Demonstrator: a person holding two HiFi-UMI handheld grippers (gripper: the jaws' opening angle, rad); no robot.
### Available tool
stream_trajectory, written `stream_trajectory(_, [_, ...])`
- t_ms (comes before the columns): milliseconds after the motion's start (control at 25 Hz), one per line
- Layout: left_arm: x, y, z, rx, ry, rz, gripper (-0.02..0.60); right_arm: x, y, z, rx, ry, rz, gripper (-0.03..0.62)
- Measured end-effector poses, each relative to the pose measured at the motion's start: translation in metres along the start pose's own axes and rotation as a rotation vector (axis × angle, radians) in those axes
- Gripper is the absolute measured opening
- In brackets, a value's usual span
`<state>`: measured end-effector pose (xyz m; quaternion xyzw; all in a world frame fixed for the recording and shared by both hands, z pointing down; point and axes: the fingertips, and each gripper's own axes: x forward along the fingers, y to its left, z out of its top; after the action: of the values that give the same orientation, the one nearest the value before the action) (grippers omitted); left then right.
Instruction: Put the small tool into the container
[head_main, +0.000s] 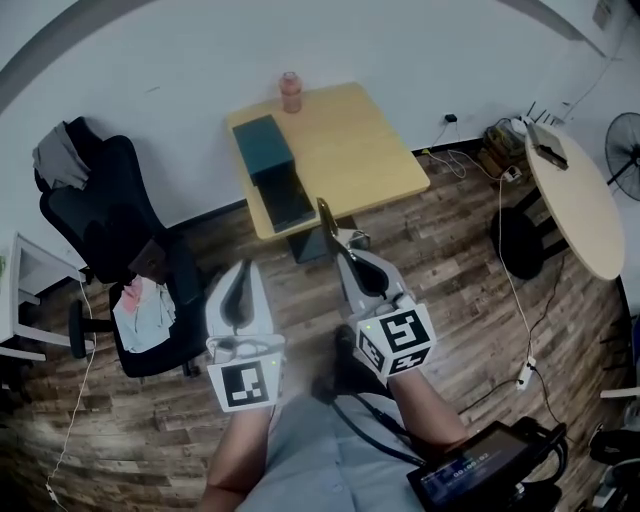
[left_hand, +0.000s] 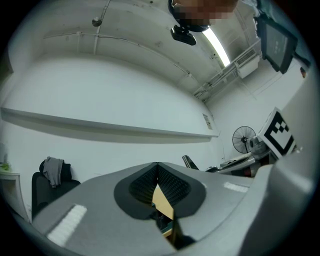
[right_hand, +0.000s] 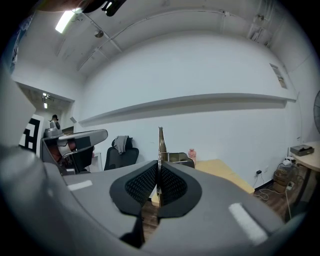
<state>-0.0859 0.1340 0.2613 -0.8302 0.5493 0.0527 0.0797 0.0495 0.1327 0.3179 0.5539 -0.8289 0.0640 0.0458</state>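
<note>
The right gripper view shows the right tool (right_hand: 159, 169) clamped on a thin metal blade (right_hand: 160, 142) that stands up past its tips. Only the head view shows the blade held at the near edge of the worktop (head_main: 370, 150), apart from the dark container (head_main: 272, 165) and a pink bottle (head_main: 290, 92). The left tool (left_hand: 157, 167) is pressed together, empty.

Bare tabletop (head_main: 370, 150) beside container (head_main: 268, 150) — bottle (head_main: 290, 92) behind
</note>
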Motion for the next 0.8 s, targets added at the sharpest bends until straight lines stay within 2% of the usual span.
stream_trajectory(240, [0.036, 0.004, -0.025, 0.007, 0.044, 0.015, 0.009, 0.034, -0.026, -0.016, 0.037, 0.028, 0.019, 0.003])
stream_trajectory(440, [0.081, 0.005, -0.044, 0.045, 0.096, 0.026, 0.009, 0.073, -0.063, -0.024, 0.076, 0.047, 0.042, 0.003])
stream_trajectory(800, [0.163, 0.007, -0.032, 0.144, 0.074, 0.077, 0.009, 0.138, -0.121, 0.006, 0.098, 0.011, 0.116, 0.003])
